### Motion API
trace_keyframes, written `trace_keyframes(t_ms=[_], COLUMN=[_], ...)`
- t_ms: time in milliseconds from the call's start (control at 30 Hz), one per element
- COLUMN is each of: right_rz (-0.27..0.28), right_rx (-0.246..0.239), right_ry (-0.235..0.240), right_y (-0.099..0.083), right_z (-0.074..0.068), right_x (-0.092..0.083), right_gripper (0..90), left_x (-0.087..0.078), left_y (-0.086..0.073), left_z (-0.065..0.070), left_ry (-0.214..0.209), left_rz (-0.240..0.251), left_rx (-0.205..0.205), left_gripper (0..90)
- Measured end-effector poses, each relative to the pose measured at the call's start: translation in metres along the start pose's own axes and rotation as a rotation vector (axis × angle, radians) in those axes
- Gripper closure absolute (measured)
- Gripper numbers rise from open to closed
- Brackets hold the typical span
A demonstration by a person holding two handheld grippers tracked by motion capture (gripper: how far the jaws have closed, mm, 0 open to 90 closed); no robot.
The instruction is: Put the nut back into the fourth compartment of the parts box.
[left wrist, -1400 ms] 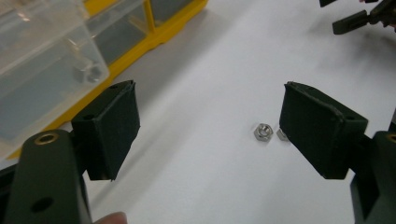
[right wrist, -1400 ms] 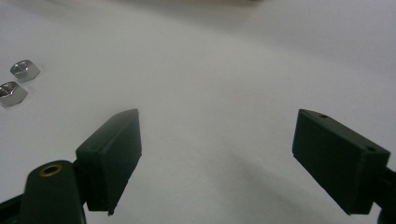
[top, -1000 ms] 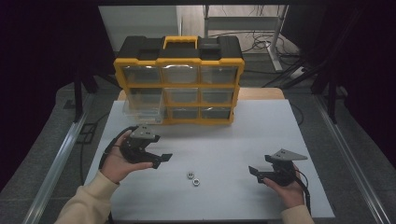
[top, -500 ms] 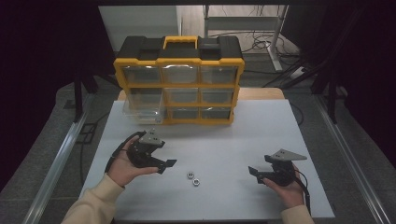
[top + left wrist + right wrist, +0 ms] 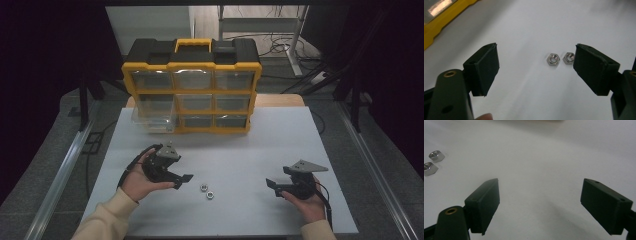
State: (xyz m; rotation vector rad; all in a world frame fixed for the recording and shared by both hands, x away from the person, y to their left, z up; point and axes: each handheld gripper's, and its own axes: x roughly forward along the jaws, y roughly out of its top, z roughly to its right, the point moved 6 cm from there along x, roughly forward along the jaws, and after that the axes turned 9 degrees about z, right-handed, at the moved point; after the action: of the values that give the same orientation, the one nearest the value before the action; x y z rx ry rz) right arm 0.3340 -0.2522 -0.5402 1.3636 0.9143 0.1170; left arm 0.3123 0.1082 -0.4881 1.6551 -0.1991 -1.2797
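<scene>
High view: 2 hex nuts btwn 2 grippers, L + R.

Yellow-black organizer, 2 silver nuts, white table.

A white table top is set on a wooden table, a strip of which is seen along the far edge. Grey carpeted floor is seen on both sides, and metal rails are laid along the table's flanks. Dark curtains are hung to the left and right, so the sides are kept in shadow. Behind the table, a pale wall panel is lit, a metal shelf frame is placed, and cables are strewn on the floor.
</scene>
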Motion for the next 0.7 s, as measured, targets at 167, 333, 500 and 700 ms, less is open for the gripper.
trace_keyframes(t_ms=[167,333,500,700], right_rz=[0.000,0.000,-0.002,-0.002], right_rx=[0.001,-0.001,0.002,0.000], right_ry=[0.001,0.002,0.002,0.004], right_y=[0.000,0.000,0.000,0.000], right_z=[0.000,0.000,0.000,-0.001], right_x=[0.000,0.000,0.000,0.000], right_gripper=[16.4,16.4,16.4,16.4], left_x=[0.006,0.014,0.020,0.025], left_y=[0.000,-0.001,-0.004,-0.004], left_z=[0.003,0.004,0.004,0.005], left_ry=[-0.007,-0.011,-0.009,-0.011], left_rz=[-0.011,-0.028,-0.046,-0.059], left_rx=[0.001,-0.001,-0.008,-0.008], left_gripper=[21.1,21.2,21.6,21.7])
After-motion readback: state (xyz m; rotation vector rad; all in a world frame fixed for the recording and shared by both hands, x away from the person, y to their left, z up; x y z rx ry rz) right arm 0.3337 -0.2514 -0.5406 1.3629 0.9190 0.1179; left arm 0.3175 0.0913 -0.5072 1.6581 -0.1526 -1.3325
